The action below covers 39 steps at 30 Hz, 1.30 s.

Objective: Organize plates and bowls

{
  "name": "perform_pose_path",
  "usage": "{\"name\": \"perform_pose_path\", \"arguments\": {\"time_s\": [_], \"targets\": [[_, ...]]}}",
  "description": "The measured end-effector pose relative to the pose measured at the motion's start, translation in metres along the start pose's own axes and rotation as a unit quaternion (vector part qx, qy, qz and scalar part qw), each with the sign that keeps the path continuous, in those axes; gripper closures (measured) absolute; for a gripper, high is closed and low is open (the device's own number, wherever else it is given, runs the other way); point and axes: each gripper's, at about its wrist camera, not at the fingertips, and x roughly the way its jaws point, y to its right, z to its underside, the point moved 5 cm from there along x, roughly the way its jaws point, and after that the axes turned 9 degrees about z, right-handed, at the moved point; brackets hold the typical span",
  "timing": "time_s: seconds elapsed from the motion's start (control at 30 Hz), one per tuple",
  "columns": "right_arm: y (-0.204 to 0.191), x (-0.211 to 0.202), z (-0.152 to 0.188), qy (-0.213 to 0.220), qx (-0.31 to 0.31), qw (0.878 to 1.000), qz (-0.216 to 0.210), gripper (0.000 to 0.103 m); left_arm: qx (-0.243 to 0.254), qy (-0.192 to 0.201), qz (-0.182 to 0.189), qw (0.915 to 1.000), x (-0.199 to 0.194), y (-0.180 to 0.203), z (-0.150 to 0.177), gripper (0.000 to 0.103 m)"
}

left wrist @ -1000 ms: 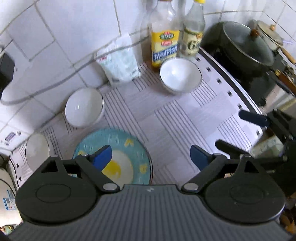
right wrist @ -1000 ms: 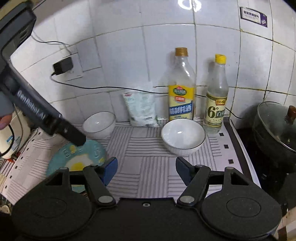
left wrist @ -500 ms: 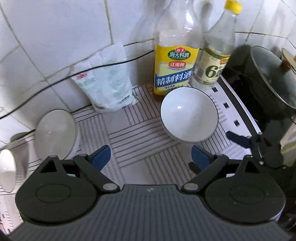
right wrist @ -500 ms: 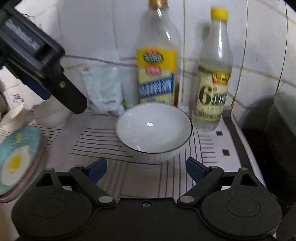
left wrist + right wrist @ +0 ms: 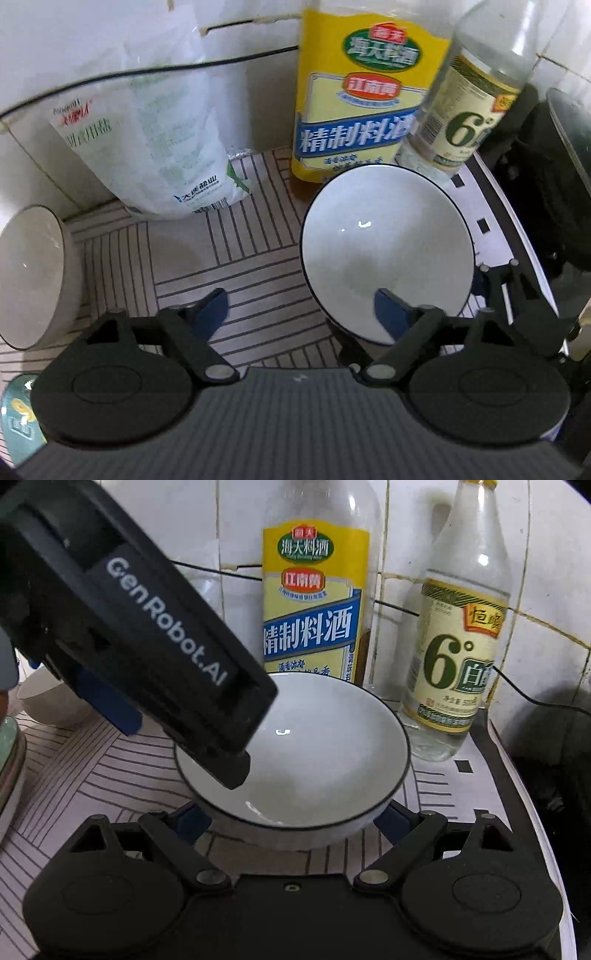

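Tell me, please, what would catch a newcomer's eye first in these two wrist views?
The white bowl with a dark rim stands out on the striped mat in front of two tall bottles: the yellow-labelled cooking wine and, to its right, the white vinegar. The left tool has one finger over the bowl's rim, while the open right tool flanks its near side.

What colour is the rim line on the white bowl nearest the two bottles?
A thin dark line edges the white bowl, clearest in the right wrist view.

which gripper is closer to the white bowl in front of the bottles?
Left gripper, barely: one of its fingers is inside the white bowl. The right gripper has its fingers flanking the bowl's near side.
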Motion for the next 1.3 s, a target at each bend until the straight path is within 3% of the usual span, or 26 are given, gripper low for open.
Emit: {"name": "perform_pose_path", "arguments": {"time_s": [0.1,0.23,0.63,0.97,1.3], "targets": [[-0.003,0.003,0.001,0.005,-0.012,1.0,0.002,0.008,-0.029,-0.011,0.01,0.9995,0.005,-0.007,-0.001,0.064],[-0.007,-0.002,0.004,0.01,-0.021,1.0,-0.005,0.01,-0.039,-0.016,0.038,0.9984,0.004,-0.004,0.001,0.088],[-0.017,-0.047,0.006,0.025,-0.022,0.999,-0.01,0.01,0.003,-0.023,0.025,0.9994,-0.032,0.013,0.023,0.088],[-0.037,-0.102,0.013,0.033,-0.031,0.999,-0.027,0.01,0.029,-0.044,0.01,0.9986,-0.08,0.024,0.065,0.086],[-0.046,-0.11,0.034,0.02,-0.038,0.998,-0.051,0.01,0.04,-0.054,-0.007,0.9977,-0.09,0.029,0.1,0.086]]}}
